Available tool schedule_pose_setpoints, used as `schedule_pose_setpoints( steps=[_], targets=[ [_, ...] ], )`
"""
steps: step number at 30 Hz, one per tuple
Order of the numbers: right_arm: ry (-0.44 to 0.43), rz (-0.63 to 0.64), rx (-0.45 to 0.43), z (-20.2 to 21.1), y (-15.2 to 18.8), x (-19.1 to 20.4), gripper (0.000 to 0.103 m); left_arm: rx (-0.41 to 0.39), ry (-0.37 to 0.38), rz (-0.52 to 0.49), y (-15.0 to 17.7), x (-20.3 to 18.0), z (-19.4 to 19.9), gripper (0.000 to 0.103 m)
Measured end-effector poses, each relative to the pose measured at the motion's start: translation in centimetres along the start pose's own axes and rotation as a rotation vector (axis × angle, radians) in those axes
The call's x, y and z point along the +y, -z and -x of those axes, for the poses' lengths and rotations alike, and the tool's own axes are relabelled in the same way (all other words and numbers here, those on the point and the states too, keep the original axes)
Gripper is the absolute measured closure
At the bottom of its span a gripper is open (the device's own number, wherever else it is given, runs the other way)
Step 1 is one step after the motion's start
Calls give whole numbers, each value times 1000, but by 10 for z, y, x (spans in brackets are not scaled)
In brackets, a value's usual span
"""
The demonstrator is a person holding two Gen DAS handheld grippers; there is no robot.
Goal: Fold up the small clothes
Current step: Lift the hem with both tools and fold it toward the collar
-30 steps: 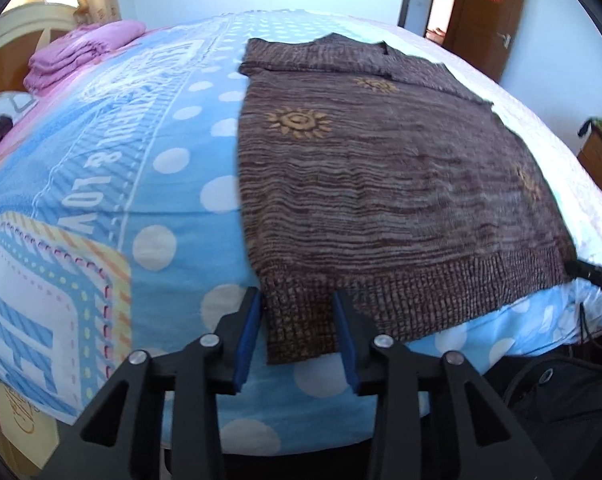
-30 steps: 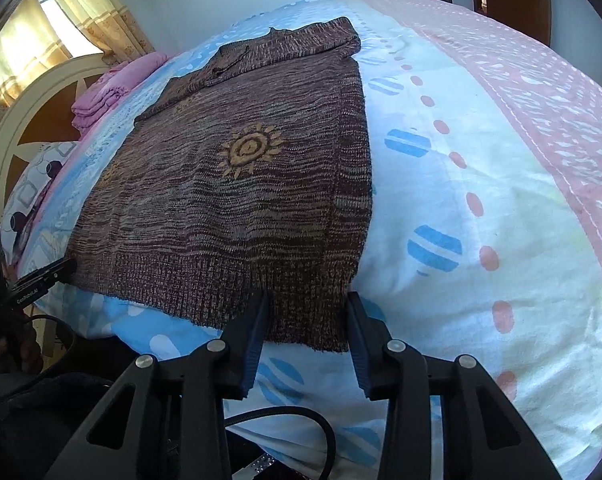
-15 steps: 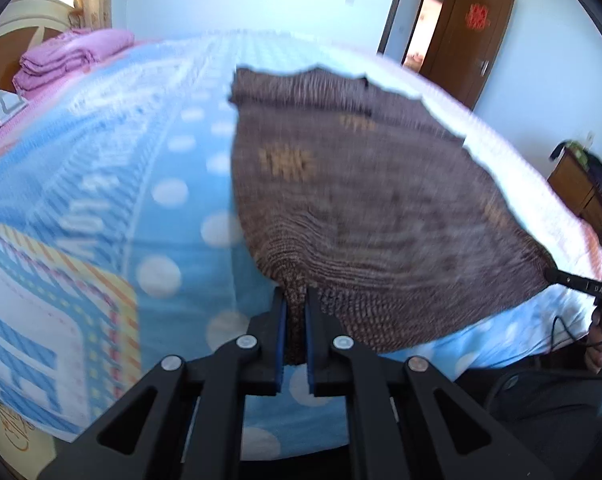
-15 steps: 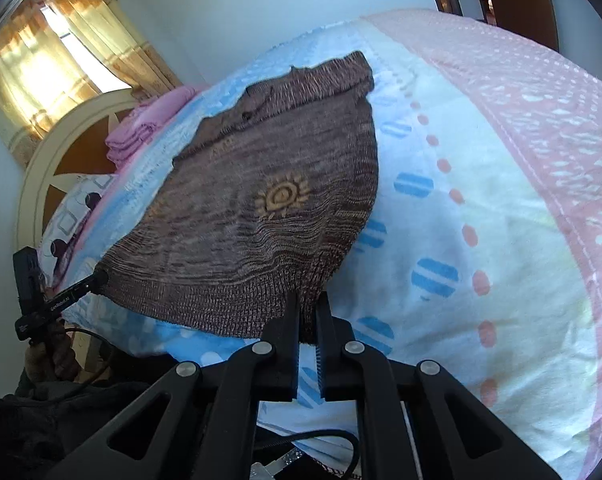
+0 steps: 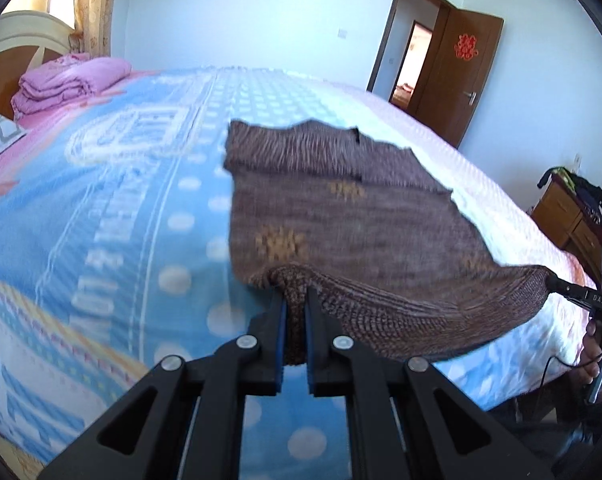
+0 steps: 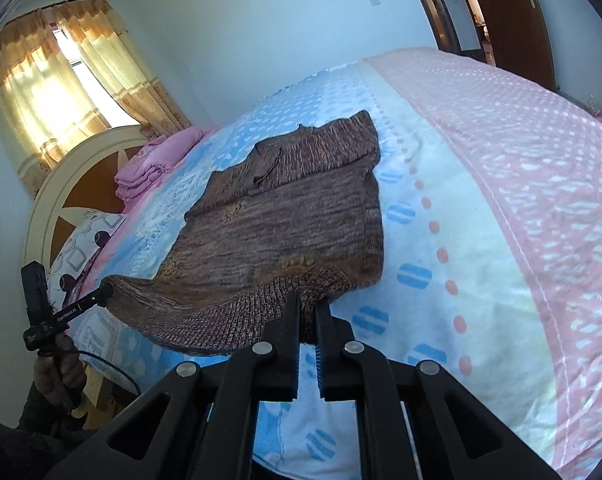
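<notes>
Motion is blurring the brown sweater (image 5: 341, 220) in the left wrist view, smearing its pattern. The left gripper (image 5: 295, 320) and right gripper (image 6: 308, 316) are each clamping a hem corner, now lifting it off the bed (image 5: 121, 200), where the sweater lay flat a second ago with both jaws open.

Sweater (image 5: 341, 216) on bed (image 5: 121, 208), blankets (image 5: 69, 84) behind
</notes>
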State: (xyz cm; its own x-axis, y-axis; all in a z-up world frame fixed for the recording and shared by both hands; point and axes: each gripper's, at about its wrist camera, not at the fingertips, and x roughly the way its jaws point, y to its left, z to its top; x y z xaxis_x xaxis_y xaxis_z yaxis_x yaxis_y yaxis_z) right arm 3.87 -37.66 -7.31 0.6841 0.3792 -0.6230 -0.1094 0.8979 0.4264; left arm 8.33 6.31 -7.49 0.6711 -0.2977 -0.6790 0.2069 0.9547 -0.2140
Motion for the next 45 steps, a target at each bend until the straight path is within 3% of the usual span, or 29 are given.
schedule_pose_setpoints(
  steps=[12,20,29,37,42,45],
  targets=[
    [51,55,-124,-25,-87,12,98,-100,-31,4,-79,2,-27,94],
    [82,103,-153,-48,-145,18,98,-134,-38,61,-130,9,-45,94],
    [116,123,-172,-92,-219,20,98,-141,-88,25,-185,10,-86,94],
    [169,112,-83,-181,-257,-1,98,-62,-136,19,-209,20,-152,94],
    [214,68,44,-258,-255,-30,97,22,-229,-24,-206,24,-217,94],
    [266,91,120,-297,-247,-42,95,112,-309,-44,-194,30,-257,87]
  ],
)
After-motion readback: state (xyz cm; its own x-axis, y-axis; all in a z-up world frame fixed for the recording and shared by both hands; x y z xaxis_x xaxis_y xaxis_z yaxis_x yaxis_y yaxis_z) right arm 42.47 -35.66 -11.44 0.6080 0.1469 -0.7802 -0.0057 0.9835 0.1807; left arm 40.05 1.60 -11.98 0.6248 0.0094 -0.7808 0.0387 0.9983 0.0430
